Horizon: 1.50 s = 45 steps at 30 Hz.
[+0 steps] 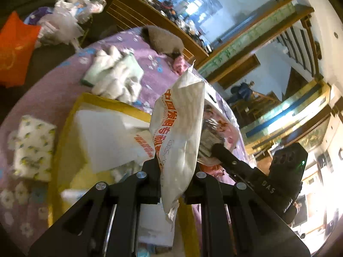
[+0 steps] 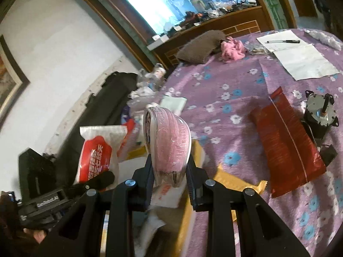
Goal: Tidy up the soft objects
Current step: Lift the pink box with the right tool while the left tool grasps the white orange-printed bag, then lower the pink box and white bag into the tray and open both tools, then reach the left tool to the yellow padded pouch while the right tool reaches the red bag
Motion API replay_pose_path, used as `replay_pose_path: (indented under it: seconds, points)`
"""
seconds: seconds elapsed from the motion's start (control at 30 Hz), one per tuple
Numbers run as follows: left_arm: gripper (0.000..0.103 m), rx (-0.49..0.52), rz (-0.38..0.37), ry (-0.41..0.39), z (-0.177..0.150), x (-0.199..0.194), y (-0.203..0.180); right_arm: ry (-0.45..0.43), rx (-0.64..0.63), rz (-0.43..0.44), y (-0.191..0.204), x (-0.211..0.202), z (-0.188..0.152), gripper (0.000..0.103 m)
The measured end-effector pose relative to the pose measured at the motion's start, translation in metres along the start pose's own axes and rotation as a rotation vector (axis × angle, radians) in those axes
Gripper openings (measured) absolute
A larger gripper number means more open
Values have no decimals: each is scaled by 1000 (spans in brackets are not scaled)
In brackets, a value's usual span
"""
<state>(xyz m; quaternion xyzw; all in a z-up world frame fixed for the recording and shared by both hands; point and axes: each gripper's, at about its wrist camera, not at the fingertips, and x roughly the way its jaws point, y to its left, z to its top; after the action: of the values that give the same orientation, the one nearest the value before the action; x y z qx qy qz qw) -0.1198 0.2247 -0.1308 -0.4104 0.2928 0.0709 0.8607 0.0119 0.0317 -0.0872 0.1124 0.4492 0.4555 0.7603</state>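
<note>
My left gripper (image 1: 172, 178) is shut on a white soft pack with red print (image 1: 180, 132), held upright above the yellow cardboard box (image 1: 64, 141). The same pack shows in the right wrist view (image 2: 97, 150), with the left gripper (image 2: 85, 184) below it. My right gripper (image 2: 170, 172) is shut on a pink soft pack in clear wrap (image 2: 171, 137), held over the box's edge (image 2: 233, 182). The right gripper also shows in the left wrist view (image 1: 214, 150), gripping the pink pack (image 1: 216, 126). White foam and packs (image 1: 107, 137) lie inside the box.
On the purple flowered tablecloth (image 2: 225, 90) lie a red pouch (image 2: 287, 143), a small motor (image 2: 320, 115), papers with a pen (image 2: 300, 55), a pink cloth (image 2: 232, 49), a brown knitted item (image 2: 199, 47), white and green cloths (image 1: 118, 75) and a patterned tissue pack (image 1: 32, 147).
</note>
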Motion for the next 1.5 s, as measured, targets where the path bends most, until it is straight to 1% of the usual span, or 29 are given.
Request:
replay_pose_path:
  seconds: [0.03, 0.13, 0.2, 0.23, 0.3, 0.4, 0.5, 0.57, 0.63, 0.67, 0.7, 0.73, 0.77, 0.8, 0.83, 0.87, 0.9, 0.97, 1.07, 1.1, 1.17, 1.27, 1.33, 1.4, 1.43, 1.5]
  points:
    - [12, -7, 14, -14, -3, -9, 2, -8, -3, 1, 2, -5, -1, 26]
    - [12, -44, 36, -23, -10, -25, 12, -16, 1, 49, 5, -19, -5, 26]
    - [12, -58, 74, -38, -18, -38, 18, -16, -3, 71, 6, -27, -7, 26]
    - [12, -64, 94, -45, -21, -43, 20, -11, -3, 87, 6, -28, -9, 26]
    - [12, -85, 96, -49, -28, -53, 26, 13, 4, 115, 5, -26, -12, 26]
    - [12, -74, 115, -36, -37, -56, 23, 57, -2, 153, 8, -14, -17, 26]
    - [13, -107, 67, 7, -39, -45, 21, 87, -13, 177, 13, 1, -19, 26]
    - [14, -106, 44, 21, -38, -34, 18, 115, -7, 189, 14, 13, -18, 27]
    - [16, -121, 34, 38, -38, -25, 20, 133, 4, 179, 13, 25, -17, 29]
    - [17, -153, 22, 51, -39, -21, 24, 155, 6, 161, 12, 33, -16, 29]
    - [23, -178, 10, 60, -39, -19, 27, 182, 12, 152, 11, 38, -16, 29]
    - [26, -206, -5, 71, -41, -17, 30, 201, 24, 157, 9, 42, -17, 29]
    - [39, -228, -22, 75, -43, -17, 32, 211, 35, 172, 8, 43, -17, 35]
    - [54, -247, -49, 72, -45, -19, 33, 215, 31, 187, 8, 41, -18, 42]
    - [61, -257, -71, 67, -46, -22, 33, 218, 15, 193, 10, 38, -19, 57]
    - [71, -266, -84, 57, -47, -25, 31, 212, 5, 186, 10, 35, -19, 63]
    - [73, -268, -89, 49, -48, -28, 28, 194, 4, 176, 10, 28, -20, 63]
    - [74, -243, -95, 38, -49, -34, 19, 177, -9, 191, 11, 16, -20, 63]
    - [74, -173, -64, 45, -52, -37, 2, 151, -31, 221, 12, -1, -19, 63]
    - [74, -129, -48, 47, -53, -37, -6, 149, -36, 227, 12, -6, -19, 63]
    - [74, -77, 14, 50, -57, -36, -17, 148, -43, 242, 10, -13, -19, 63]
    - [74, -56, 59, 52, -63, -31, -27, 147, -46, 241, 4, -20, -20, 64]
    - [74, -43, 75, 53, -65, -27, -33, 148, -38, 239, -3, -25, -22, 64]
    - [74, -21, 108, 40, -69, -27, -40, 134, -35, 229, -11, -32, -21, 68]
    - [74, -8, 126, 31, -71, -27, -44, 131, -33, 217, -15, -33, -20, 73]
    - [74, 39, 213, 20, -75, -24, -54, 132, -10, 214, -28, -39, -18, 73]
